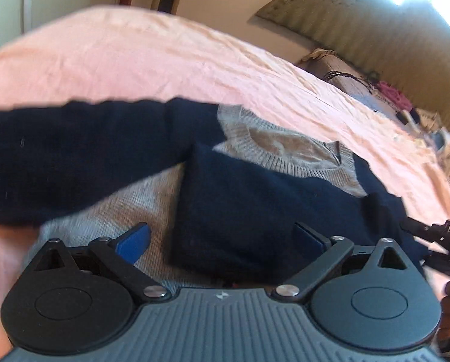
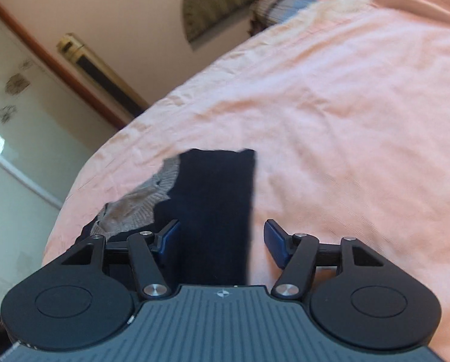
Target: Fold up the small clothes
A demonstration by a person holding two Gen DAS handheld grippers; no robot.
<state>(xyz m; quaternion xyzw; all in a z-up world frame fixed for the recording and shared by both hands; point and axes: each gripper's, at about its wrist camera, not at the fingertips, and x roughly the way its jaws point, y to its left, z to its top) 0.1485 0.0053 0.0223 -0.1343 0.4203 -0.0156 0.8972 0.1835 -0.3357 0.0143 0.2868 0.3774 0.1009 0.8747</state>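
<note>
Sweater (image 1: pixel 255 205) on pink bedsheet (image 1: pixel 134 60); headboard (image 1: pixel 375 36) behind; both tongs spread.

No words, numbers or brand names can be read in either view. The only sign is a small pale emblem, a round mark with points, on the ribbed grey housing of the left gripper (image 1: pixel 222 235) and again on the right gripper (image 2: pixel 222 238), near the front edge. Patches on the far wall in the right wrist view are too blurred to read.
</note>
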